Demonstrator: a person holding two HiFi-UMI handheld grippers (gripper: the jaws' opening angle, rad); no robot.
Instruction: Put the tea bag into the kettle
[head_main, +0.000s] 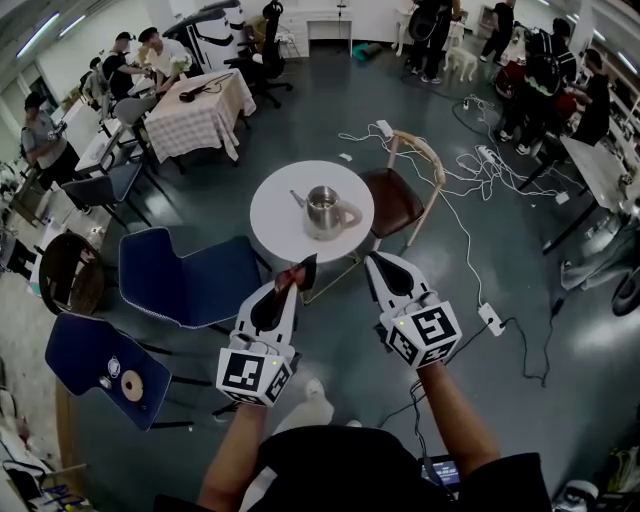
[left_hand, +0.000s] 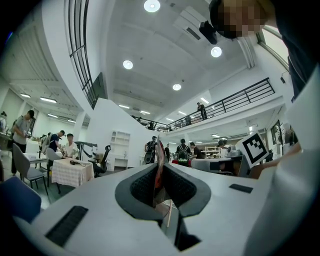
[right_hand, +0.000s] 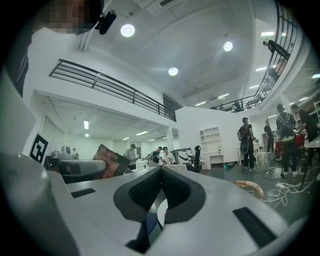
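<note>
A metal kettle (head_main: 322, 210) with its lid off stands on the small round white table (head_main: 275, 215). In front of the table's near edge, my left gripper (head_main: 303, 266) is shut on a red-brown tea bag packet (head_main: 289, 278). In the left gripper view the packet (left_hand: 159, 155) stands upright, edge-on, pinched between the jaws (left_hand: 160, 167). My right gripper (head_main: 371, 257) is held beside the left one, a little to its right, shut with nothing in it (right_hand: 161, 170). The right gripper view shows the packet (right_hand: 106, 160) off to its left.
Two blue chairs (head_main: 185, 280) (head_main: 95, 365) stand at the left. A wooden chair (head_main: 400, 195) is at the table's right. Cables and a power strip (head_main: 490, 318) lie on the grey floor. A checked-cloth table (head_main: 200, 115) and several people are farther back.
</note>
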